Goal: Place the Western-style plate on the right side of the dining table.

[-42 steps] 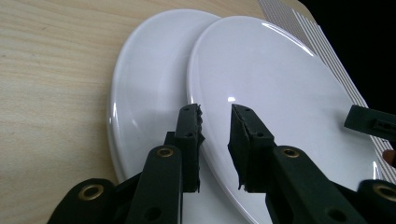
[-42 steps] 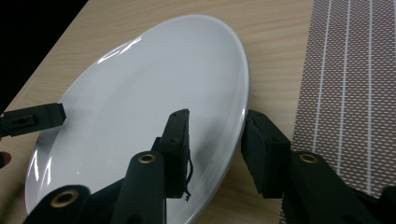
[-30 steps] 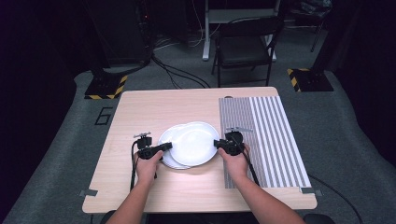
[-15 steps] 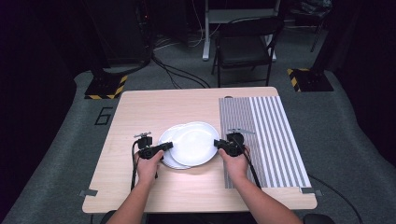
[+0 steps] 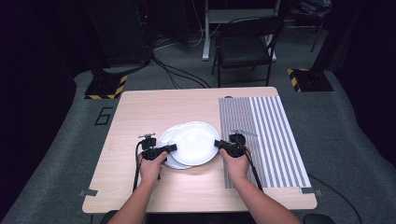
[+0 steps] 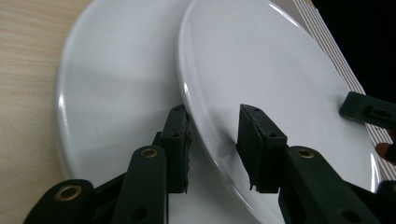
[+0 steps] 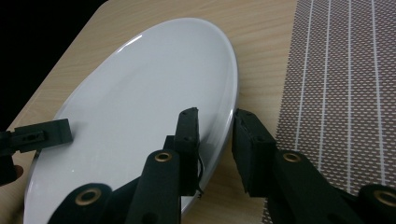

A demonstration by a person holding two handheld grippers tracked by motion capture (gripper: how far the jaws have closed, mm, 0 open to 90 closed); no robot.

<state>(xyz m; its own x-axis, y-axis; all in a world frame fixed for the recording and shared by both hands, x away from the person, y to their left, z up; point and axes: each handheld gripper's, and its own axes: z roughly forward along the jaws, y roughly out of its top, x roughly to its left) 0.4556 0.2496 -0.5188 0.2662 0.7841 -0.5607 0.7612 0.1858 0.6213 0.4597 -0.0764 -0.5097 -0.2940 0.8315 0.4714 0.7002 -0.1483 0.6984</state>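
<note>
The wooden table (image 5: 140, 116) carries a striped mat (image 5: 266, 130) on its right side. Just left of that mat sit two white plates, the upper plate (image 5: 194, 142) overlapping the lower plate (image 5: 169, 161). My left gripper (image 5: 169, 148) straddles the upper plate's left rim, jaws partly apart around it. My right gripper (image 5: 218, 144) straddles its right rim beside the mat, jaws likewise partly apart.

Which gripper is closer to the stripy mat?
Right. The right gripper sits at the striped mat's left edge, its jaws around the top plate's rim. The left gripper is across the plates, on the bare wood side.
</note>
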